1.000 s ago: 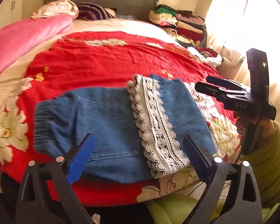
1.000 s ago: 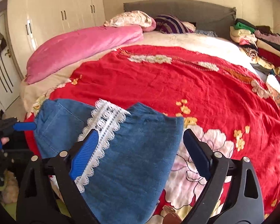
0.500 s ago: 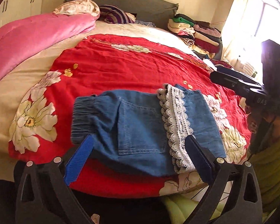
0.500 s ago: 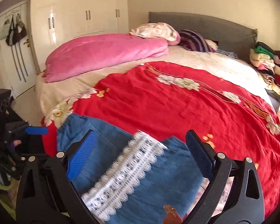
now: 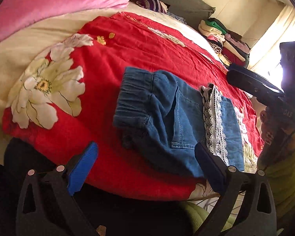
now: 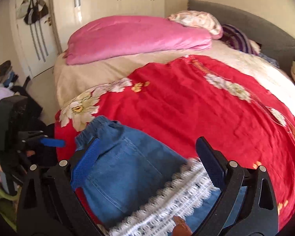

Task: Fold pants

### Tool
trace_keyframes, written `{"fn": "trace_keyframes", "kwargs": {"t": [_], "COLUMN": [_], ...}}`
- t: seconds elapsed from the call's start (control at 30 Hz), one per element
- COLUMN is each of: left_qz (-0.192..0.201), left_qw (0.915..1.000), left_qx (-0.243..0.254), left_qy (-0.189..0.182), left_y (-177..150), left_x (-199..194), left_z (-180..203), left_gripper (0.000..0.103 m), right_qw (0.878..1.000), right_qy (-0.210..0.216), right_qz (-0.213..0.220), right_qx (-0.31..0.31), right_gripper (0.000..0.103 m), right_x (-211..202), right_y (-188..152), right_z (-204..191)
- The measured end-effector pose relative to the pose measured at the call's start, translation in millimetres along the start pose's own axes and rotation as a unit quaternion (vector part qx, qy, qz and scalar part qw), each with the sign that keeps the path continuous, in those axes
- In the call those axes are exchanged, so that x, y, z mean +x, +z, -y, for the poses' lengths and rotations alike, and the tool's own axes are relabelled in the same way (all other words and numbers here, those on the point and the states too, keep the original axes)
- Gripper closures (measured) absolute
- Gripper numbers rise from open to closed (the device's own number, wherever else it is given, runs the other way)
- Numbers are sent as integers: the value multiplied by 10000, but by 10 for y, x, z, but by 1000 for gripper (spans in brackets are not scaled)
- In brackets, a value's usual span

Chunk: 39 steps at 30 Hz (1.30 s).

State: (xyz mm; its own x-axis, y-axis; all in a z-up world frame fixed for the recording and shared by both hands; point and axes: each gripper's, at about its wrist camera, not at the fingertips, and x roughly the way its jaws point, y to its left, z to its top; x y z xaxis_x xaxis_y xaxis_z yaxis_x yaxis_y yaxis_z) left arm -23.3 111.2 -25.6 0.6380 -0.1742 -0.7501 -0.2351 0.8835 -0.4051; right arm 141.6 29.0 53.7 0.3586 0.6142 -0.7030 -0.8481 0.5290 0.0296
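Both the left gripper (image 5: 145,169) and right gripper (image 6: 147,165) gape wide, empty, above the folded denim pants (image 5: 179,118); next, pinch the elastic waistband (image 5: 133,100) squarely.

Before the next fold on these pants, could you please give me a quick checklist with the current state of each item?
1. Left gripper open, holding nothing: ok.
2. Right gripper open, holding nothing: ok.
3. Pants lying on the red blanket: ok.
4. Lace hem folded over onto the denim: ok.
5. Waistband lying flat: not ok, it is bunched.
6. Layers underneath smooth: cannot tell.
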Motion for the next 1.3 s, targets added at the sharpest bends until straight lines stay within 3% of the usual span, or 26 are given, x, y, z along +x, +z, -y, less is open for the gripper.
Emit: {"fn": "trace_keyframes", "kwargs": {"t": [0.13,0.2,0.23,0.27,0.47,0.7,0.73,0.77,0.8,0.87,0.97,1.07,1.3], "left_qz": [68,24,-16,-69,-276,-270,-270,-279,-285,-296,-263,-149,-40], "left_qw": [9995,9994,9994,9992,9978,9973,9972,9972,9972,9971,9965,9959,9910], "left_qx": [-238,-228,-216,-225,-364,-402,-406,-404,-402,-396,-397,-280,-160], "left_qy": [-190,-267,-282,-320,-472,-558,-567,-568,-568,-575,-689,-845,-1327], "left_y": [-38,-47,-47,-48,-44,-29,-29,-30,-25,-24,-24,-8,8], "left_x": [88,168,204,248,406,435,432,436,434,430,390,328,314], "left_z": [-51,-24,-15,-11,-113,-157,-165,-167,-177,-182,-184,-121,69], "left_gripper": [7,19,36,44,54,54,54,54,55,55,46,32,19], "right_qw": [9994,9986,9978,9969,9900,9748,9736,9699,9681,9705,9750,9787,9829], "right_qy": [136,172,260,380,574,1260,1307,1492,1616,1557,1575,1725,1796], "right_qz": [-192,-338,-425,-518,-987,-1645,-1714,-1809,-1816,-1685,-1340,-905,-300], "right_qx": [-240,-379,-427,-459,-832,-822,-746,-658,-612,-746,-809,-645,-273], "right_gripper": [12,12,12,12,12,13,22,44,56,70,78,80,80], "right_x": [197,317,375,432,773,1313,1386,1473,1500,1479,1227,849,259], "right_y": [96,145,171,192,279,269,255,225,205,181,180,186,171], "right_z": [-121,-172,-198,-219,-349,-468,-461,-459,-462,-523,-537,-369,101]}}
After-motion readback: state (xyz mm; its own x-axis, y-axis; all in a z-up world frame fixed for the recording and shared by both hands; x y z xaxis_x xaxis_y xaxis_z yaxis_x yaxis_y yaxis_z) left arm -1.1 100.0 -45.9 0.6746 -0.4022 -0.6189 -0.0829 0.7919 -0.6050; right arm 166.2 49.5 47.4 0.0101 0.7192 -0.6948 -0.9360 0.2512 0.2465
